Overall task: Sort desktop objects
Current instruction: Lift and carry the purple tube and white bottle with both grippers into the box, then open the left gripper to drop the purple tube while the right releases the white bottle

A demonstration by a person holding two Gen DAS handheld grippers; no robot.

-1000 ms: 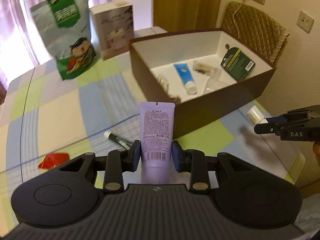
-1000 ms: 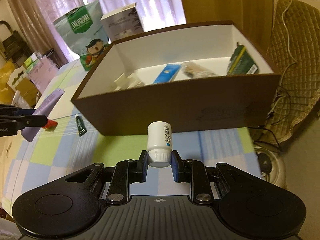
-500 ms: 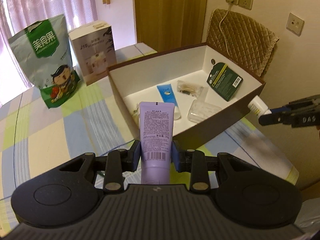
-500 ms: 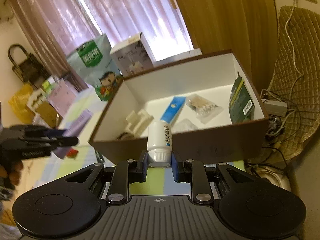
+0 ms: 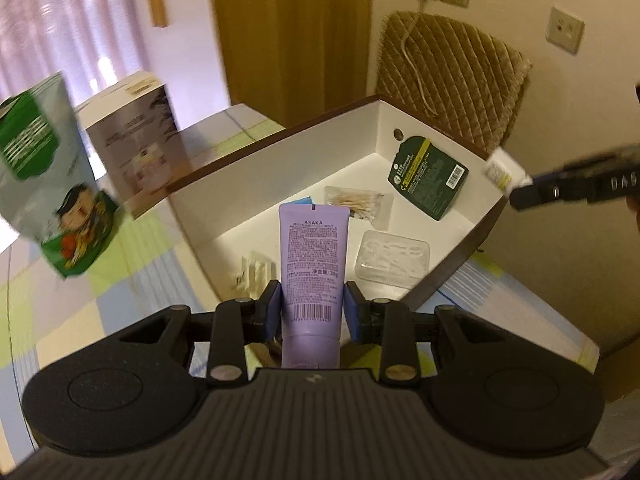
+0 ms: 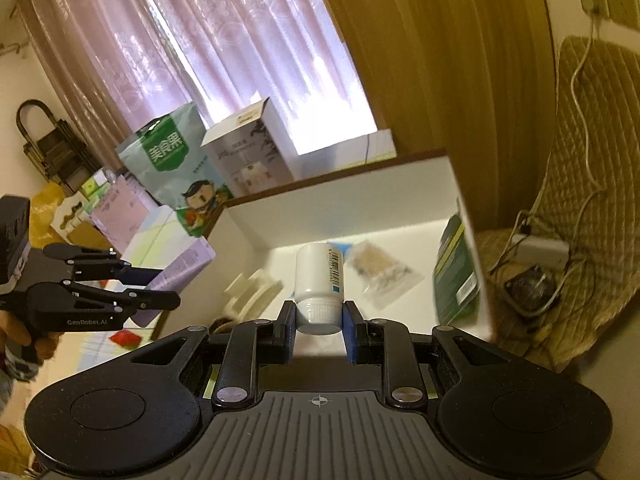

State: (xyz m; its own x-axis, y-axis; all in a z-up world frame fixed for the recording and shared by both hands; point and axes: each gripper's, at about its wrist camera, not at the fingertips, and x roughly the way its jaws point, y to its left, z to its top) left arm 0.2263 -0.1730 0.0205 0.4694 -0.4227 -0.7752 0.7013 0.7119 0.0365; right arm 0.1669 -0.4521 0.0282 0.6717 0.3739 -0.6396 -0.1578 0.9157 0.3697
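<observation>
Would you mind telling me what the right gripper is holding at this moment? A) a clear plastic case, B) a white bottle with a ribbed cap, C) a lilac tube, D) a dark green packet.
B: in the right wrist view, the right gripper is clamped on the ribbed cap of the white bottle, held over the brown box; the left gripper holds the lilac tube.

I see warm, dim indoor light; daylight glows through the pink curtains (image 6: 224, 40) and blows out a white patch behind the carton (image 6: 248, 148). Motion blur smears the green snack bag (image 5: 48, 184) in the left view and the box's (image 6: 472, 248) right wall in the right view. Fisheye bending curves the edges; corners fall black.
</observation>
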